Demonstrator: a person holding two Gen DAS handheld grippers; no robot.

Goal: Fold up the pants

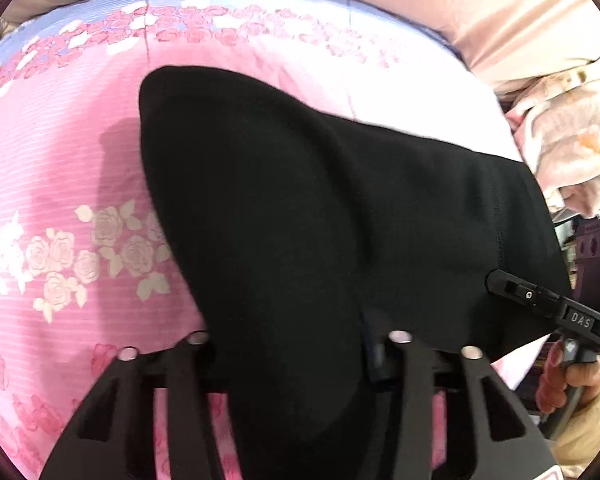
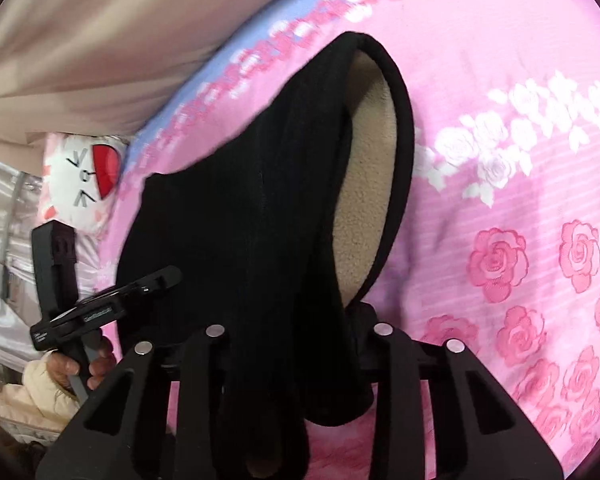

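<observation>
pants (image 1: 300, 200) hang between both claws | left claw (image 1: 296, 344) and right claw (image 2: 300, 332) each pinch one end | bed (image 1: 60, 152) lies below

The black two-finger left gripper (image 1: 300, 344) is clamped on cloth. The black two-finger right gripper (image 2: 300, 332) grips likewise. Bare hands (image 1: 572, 376) hold both handles.

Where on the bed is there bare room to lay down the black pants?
The pink rose-print bedspread lies bare between the black fleece-lined pants and its blue border strip; in the right wrist view, also beside the white rose band. It is crowded by the cat-face cushion, and where left gripper and right gripper hold the pants.
</observation>
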